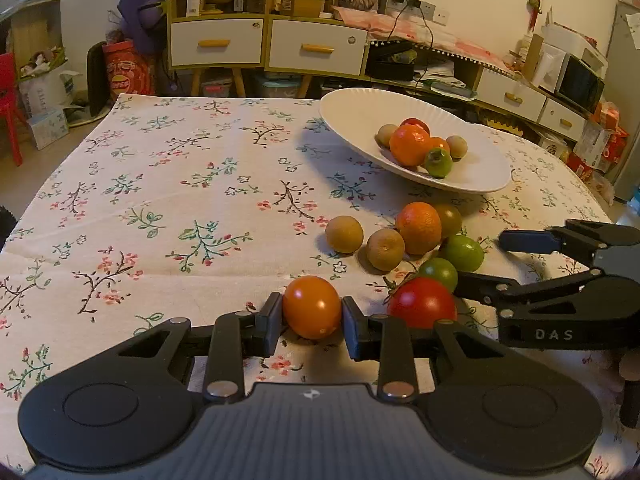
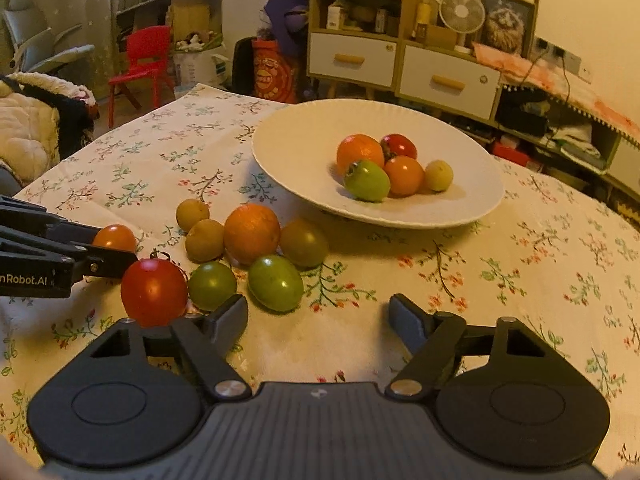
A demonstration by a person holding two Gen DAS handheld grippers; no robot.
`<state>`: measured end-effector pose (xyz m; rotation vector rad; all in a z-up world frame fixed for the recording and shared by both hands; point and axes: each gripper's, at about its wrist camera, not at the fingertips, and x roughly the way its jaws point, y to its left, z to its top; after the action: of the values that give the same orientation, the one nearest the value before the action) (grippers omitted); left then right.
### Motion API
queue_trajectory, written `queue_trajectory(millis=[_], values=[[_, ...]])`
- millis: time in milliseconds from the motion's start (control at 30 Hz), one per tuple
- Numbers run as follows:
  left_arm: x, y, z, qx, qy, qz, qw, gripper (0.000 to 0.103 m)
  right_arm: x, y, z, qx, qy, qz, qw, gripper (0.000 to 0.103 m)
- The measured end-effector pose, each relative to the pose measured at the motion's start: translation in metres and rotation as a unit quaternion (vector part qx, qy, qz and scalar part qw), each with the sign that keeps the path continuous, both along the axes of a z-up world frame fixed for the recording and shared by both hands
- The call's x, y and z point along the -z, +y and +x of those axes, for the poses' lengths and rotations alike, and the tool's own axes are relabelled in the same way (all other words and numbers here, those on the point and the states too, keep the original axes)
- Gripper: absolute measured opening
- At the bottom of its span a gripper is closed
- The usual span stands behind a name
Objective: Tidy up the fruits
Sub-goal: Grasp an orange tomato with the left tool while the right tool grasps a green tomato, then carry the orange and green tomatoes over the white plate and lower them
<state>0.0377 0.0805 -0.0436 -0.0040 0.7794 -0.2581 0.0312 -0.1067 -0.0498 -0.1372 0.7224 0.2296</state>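
Left wrist view: the left gripper is seen with its jaws pressed on both sides of a small round orange tomato, which rests low over the flower-printed cloth of the bench. Taking the wide white ribbed plate as landmark, this held tomato is well in front of it and nearest the camera. A glossy red tomato lies just beside the held one. Between it and the plate a cluster is gathered: two green tomatoes, a large orange, an olive-brown fruit and two tan round fruits. On the plate itself an orange, a red tomato, a green one and some smaller fruits are piled. The right gripper is seen with jaws fairly wide and nothing between them, over bare cloth in front of the plate.
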Motion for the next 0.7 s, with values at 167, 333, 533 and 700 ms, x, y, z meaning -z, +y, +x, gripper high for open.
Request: queue_trajectory(millis=[167,333,533,700], values=[[0.000,-0.002,0.001,0.002,0.000,0.001,1.0000,0.027,-0.001,0.006,0.001,-0.017,-0.008,-0.003,1.000,0.060],[0.000,-0.003,0.001,0.003,0.001,-0.001,1.0000,0.027,-0.002,0.009,0.002,-0.025,-0.012,0.000,1.000,0.046],[0.000,-0.002,0.001,0.004,0.002,-0.003,1.0000,0.026,-0.004,0.011,0.002,-0.033,-0.009,0.009,0.999,0.030],[-0.002,-0.002,0.001,0.002,0.008,-0.008,0.9999,0.026,-0.006,0.012,0.003,-0.034,-0.003,0.015,0.999,0.026]])
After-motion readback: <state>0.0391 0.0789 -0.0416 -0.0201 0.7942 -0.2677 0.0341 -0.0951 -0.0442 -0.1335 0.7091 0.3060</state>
